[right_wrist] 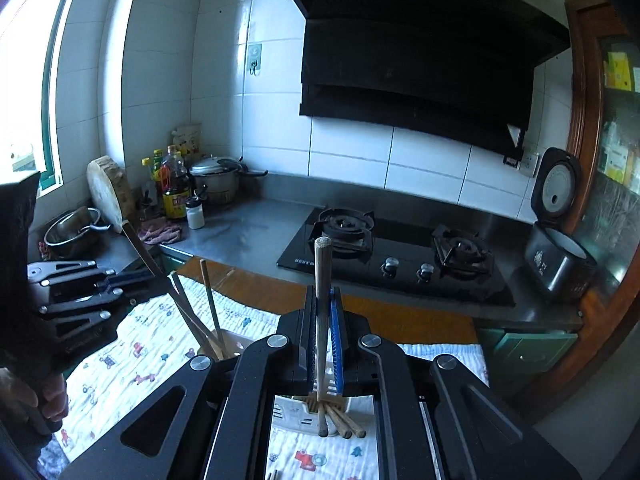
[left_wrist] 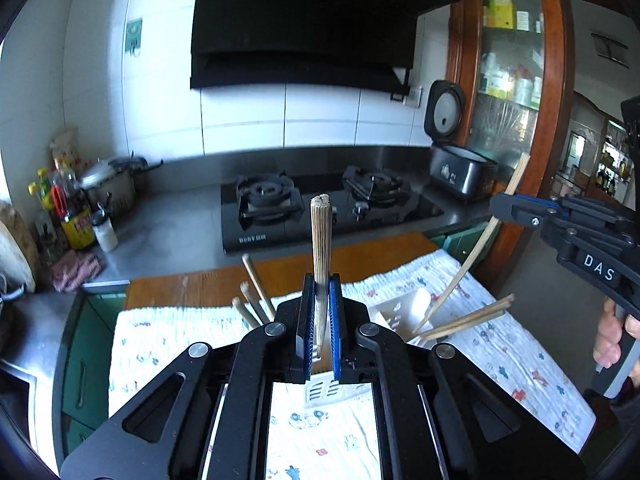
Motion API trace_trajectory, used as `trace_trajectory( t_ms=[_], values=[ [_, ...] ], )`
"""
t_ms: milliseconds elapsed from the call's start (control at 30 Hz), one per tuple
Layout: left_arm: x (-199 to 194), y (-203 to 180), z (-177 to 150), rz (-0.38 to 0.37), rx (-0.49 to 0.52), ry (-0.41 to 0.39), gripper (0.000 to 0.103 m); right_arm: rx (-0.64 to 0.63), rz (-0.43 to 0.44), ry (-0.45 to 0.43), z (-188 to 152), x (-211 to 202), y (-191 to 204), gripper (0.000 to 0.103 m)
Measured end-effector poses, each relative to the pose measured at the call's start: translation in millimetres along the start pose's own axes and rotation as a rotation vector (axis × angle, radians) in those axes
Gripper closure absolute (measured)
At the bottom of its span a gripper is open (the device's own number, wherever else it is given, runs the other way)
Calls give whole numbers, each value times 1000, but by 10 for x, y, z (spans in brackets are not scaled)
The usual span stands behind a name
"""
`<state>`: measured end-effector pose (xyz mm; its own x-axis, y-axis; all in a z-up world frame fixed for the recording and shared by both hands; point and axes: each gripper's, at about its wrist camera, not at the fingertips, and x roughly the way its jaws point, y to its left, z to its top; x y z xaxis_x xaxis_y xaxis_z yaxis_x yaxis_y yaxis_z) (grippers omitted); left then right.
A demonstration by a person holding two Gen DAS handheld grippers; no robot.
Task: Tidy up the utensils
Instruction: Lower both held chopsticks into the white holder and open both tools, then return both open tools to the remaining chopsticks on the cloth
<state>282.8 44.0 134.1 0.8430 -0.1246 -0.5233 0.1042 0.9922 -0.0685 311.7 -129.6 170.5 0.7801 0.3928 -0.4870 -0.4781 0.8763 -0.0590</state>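
Gripping chopsticks: left claw (left_wrist: pixel 320 320), right claw (right_wrist: pixel 324 332); holder (right_wrist: pixel 296 412) contents apparently visible right-view only.

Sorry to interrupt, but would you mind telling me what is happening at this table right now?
A person is sorting chopsticks into a white slotted holder on a patterned cloth. The left tongs are shut on one chopstick, held upright over the holder. The right tongs grip another chopstick, also upright. Several chopsticks already lean in the holder. Behind are a gas stove and an open rice cooker.
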Motion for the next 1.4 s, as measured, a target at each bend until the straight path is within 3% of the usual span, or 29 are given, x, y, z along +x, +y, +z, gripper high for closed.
trace_trajectory(
  t_ms=[333,700,800,1133,1400],
  values=[
    [247,105,-167,-15,-19,71,97,16,18,74,-224,353,19,96],
    [332,140,-274,-12,-45,104,97,28,14,115,-408,449,-10,94],
    [313,137,-278,-11,-51,101,96,31,12,105,-404,402,-27,94],
    [-36,144,-227,7,-62,43,86,48,-10,35,-402,-36,-127,77],
    [-487,-12,-432,33,-41,-7,67,61,14,25,-802,-477,-78,71]
  ],
)
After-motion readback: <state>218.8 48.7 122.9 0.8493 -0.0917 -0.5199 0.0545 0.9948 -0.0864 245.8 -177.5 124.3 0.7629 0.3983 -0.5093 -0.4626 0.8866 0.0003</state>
